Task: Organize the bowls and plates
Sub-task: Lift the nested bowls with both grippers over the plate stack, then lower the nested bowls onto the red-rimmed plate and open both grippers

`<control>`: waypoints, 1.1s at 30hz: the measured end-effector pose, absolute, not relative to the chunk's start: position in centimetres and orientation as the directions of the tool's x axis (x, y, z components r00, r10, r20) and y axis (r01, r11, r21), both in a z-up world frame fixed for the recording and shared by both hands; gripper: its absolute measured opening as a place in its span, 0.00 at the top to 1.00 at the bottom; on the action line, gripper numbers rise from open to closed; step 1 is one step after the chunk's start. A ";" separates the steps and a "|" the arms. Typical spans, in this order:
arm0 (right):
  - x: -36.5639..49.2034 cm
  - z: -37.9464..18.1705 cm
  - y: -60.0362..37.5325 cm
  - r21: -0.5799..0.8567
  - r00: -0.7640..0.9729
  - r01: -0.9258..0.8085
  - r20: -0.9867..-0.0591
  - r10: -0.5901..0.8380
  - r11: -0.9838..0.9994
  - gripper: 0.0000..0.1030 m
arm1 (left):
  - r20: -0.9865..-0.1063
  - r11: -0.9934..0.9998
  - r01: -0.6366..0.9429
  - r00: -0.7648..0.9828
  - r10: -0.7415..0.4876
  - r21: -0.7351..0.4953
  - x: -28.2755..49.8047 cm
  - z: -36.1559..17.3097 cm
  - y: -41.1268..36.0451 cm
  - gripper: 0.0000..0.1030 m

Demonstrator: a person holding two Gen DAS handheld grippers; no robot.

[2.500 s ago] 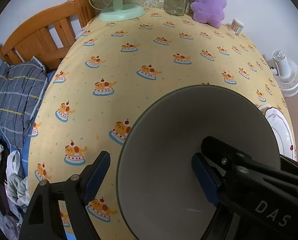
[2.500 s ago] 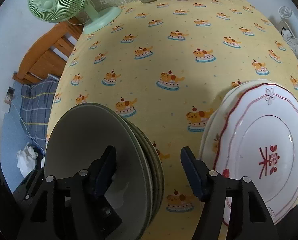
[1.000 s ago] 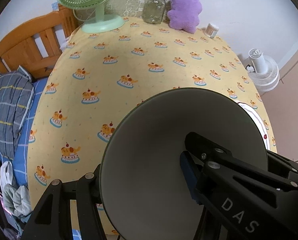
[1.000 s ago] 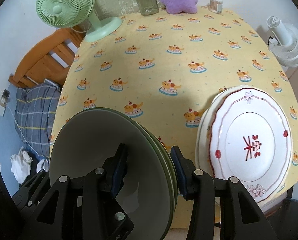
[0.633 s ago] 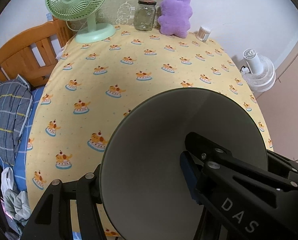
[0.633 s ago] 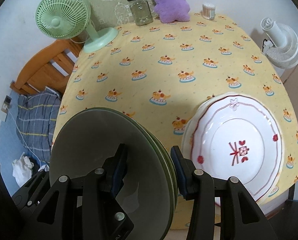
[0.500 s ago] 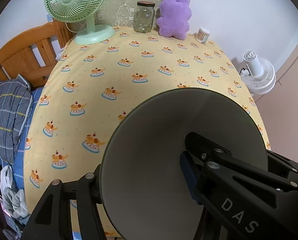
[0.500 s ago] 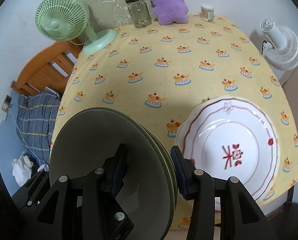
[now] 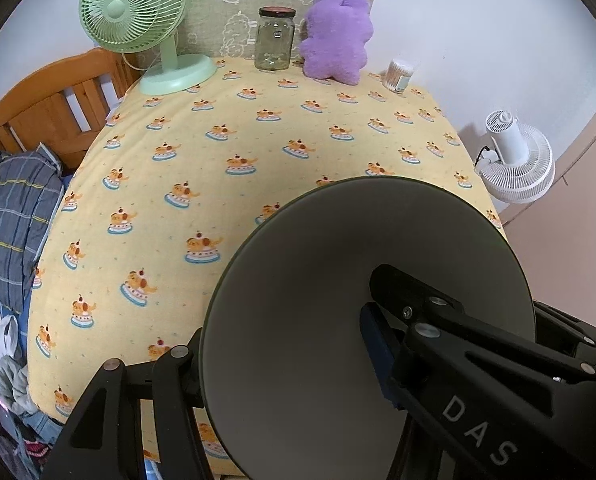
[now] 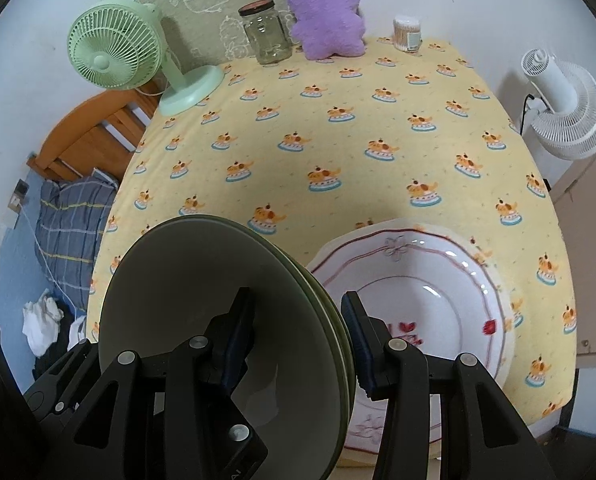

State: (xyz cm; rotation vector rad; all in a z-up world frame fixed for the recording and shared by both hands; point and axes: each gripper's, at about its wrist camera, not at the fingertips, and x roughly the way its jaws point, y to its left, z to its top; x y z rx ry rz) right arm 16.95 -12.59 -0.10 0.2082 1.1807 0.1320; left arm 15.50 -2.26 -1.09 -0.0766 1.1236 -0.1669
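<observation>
Bowl stack (image 10: 202,320): tilted, mouths facing me
My left claw (image 9: 282,360): grasping stack's rim
My right claw (image 10: 298,344): grasping opposite rim
White plate (image 10: 438,300): flat on desk (image 10: 338,140)

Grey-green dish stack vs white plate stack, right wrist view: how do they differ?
Grey-green dish stack: plain and matte, clamped tilted by both the right gripper and the left gripper. White plate stack: glossy, red-trimmed, scalloped, lying flat on the yellow tablecloth, ungripped. Both are round nested stacks.
</observation>
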 end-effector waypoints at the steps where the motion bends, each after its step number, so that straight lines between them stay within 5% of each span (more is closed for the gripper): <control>1: 17.0 -0.1 -13.0 0.232 0.375 0.005 -0.902 0.213 0.973 0.52 | -0.890 0.985 0.093 0.422 -0.170 -0.144 15.5 -1.0 -2.7 0.40; 33: 18.1 -3.4 -22.2 0.211 0.268 0.032 -0.943 0.195 0.977 0.52 | -0.929 0.984 0.058 0.324 -0.179 -0.169 16.4 -4.4 -11.2 0.41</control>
